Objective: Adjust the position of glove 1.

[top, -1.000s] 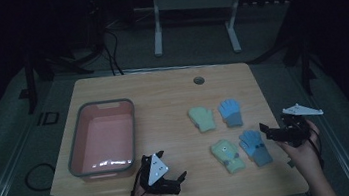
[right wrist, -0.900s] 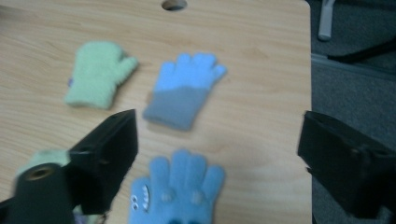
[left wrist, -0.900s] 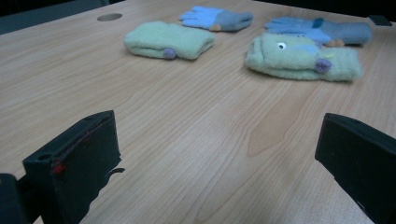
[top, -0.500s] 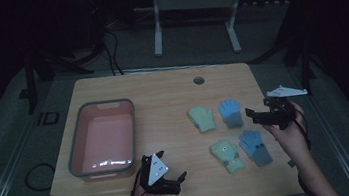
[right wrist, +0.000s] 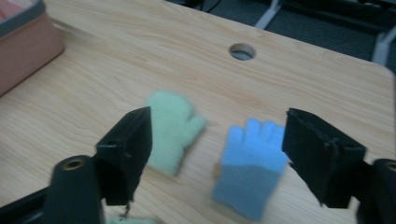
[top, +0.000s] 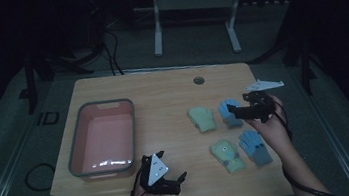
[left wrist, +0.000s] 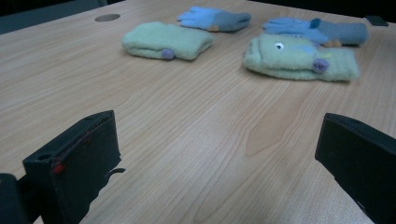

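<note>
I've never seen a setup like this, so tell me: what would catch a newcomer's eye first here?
Probably the four small gloves on the right half of the wooden table: two pale green mittens and two blue gloves. The right gripper hovers over the far blue glove, jaws open with nothing between them. On the left sits a pink tub.

Four gloves lie on the table [top: 162, 94]: two green mittens [top: 202, 118] [top: 227, 155] and two blue finger gloves [top: 228, 112] [top: 255, 146]. One pink bin [top: 102, 139] stands there. Two hand-held grippers [top: 237, 112] [top: 178, 184] are in use.
</note>
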Available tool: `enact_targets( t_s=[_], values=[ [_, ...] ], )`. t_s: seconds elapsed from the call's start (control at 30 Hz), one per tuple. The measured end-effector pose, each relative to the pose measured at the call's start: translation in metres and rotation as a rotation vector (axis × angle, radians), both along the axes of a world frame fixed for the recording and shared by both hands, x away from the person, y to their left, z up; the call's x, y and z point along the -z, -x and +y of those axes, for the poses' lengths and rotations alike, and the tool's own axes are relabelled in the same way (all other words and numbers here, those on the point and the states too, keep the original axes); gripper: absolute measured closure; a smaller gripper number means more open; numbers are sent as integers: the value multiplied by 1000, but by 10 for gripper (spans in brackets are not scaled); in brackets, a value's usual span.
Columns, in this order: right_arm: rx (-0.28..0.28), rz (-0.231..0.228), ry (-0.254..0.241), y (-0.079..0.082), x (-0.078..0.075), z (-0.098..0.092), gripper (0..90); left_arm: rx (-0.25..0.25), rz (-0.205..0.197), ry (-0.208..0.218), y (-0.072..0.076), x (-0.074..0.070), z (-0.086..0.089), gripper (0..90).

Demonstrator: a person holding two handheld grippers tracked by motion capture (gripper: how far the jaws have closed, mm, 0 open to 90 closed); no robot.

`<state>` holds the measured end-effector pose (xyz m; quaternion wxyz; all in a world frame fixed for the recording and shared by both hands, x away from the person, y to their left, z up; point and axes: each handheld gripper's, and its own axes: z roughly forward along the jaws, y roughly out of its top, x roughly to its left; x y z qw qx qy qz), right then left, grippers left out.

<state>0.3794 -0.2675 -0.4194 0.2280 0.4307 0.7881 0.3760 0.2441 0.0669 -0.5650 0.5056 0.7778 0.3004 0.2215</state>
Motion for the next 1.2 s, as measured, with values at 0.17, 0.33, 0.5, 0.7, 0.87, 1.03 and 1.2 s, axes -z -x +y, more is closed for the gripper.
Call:
enact_targets(
  t_s=[0.17,0.33,0.5,0.7,0.87,1.03,1.2],
  values=[
    [-44,25,-1,-11,0,17,291,1,2,3,0,0,0,1],
    [-90,56,28,-22,6,35,351,5,5,5,0,0,1,1],
    [-115,84,47,-33,20,50,458,7,5,7,0,0,1,1],
    [-157,128,92,-45,37,65,573,10,4,6,0,0,1,1],
    [-176,163,102,-56,51,75,617,11,4,11,0,0,1,1],
    [-193,178,135,-64,66,83,613,14,3,10,0,0,1,1],
    [-199,176,164,-72,79,86,597,14,5,12,0,0,1,1]
  ],
)
